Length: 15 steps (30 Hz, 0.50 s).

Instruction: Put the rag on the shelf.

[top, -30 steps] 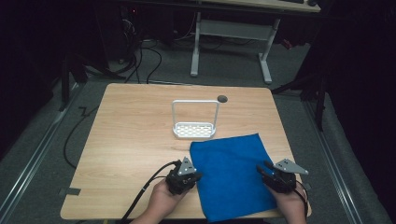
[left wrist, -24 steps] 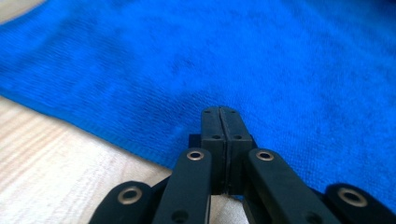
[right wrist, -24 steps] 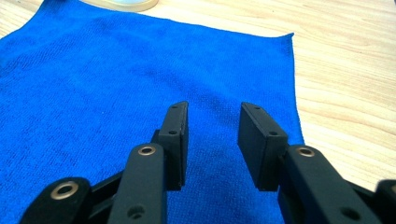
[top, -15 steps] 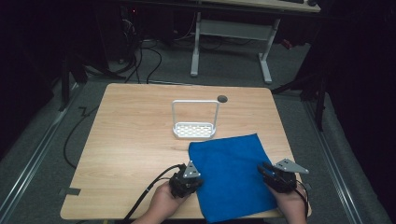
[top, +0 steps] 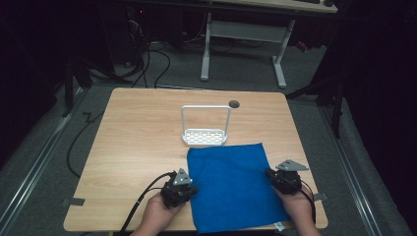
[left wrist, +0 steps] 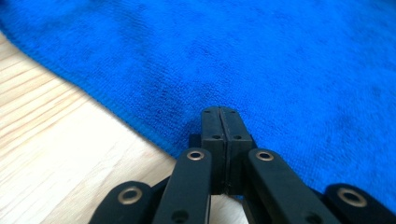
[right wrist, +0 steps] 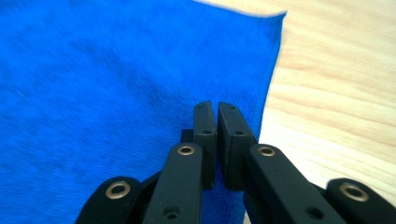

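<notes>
High view: blue cloth [top: 232,184], soft napped microfibre, roughly square, lies flat on the near half of the pale wood-grain desk [top: 137,137], its near edge reaching the desk's front edge. Left claw [top: 189,189], black with a small grey three-cornered plate on top, sits at the cloth's left edge; right claw [top: 271,174], same build, at the right edge. A hand holds each one, cables trailing back. Left gripper view: the left claw's two flat black jaws are pressed together with no gap, tips over the stitched hem of the cloth [left wrist: 261,60]; whether any fabric is pinched between them I cannot tell. Right gripper view: the right claw's jaws have just been closing and now stand almost together, a thin slit left at the tips, poised over the cloth [right wrist: 116,79] near its right hem; no fabric seen in the slit. Beyond the cloth, just past its far edge, stands a white rack [top: 205,129]: perforated base, thin squared hoop handle.
</notes>
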Each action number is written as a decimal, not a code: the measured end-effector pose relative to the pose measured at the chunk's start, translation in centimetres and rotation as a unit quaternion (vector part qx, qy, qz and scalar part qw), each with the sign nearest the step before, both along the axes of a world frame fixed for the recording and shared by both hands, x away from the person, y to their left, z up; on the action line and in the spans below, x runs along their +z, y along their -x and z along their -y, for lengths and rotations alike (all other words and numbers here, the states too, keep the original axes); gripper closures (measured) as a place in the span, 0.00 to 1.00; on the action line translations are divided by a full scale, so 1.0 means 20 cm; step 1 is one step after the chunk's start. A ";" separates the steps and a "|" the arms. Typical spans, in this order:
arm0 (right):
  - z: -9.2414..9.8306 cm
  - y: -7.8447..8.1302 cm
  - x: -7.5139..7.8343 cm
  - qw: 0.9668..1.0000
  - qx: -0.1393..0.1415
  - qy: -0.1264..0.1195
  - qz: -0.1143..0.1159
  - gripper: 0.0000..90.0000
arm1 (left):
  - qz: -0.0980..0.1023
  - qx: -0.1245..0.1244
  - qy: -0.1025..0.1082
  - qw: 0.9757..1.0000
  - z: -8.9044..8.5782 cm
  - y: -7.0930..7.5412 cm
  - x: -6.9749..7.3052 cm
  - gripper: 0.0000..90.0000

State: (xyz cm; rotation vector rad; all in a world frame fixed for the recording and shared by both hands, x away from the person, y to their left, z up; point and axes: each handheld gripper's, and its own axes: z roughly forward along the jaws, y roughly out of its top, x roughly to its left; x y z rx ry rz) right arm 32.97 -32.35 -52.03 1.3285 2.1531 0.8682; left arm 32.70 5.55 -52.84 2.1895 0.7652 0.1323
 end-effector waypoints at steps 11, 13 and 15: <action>-0.13 0.05 -0.02 0.999 0.049 -0.004 -0.009 0.96 | -0.024 0.025 -0.008 0.999 -0.19 -0.02 0.01 1.00; -0.16 0.07 -0.02 0.998 0.059 -0.012 -0.013 0.96 | -0.031 0.029 -0.003 0.999 -0.24 -0.01 0.01 1.00; -0.18 0.08 -0.03 0.998 0.064 -0.014 -0.014 0.96 | -0.035 0.032 0.002 0.999 -0.27 0.00 0.01 1.00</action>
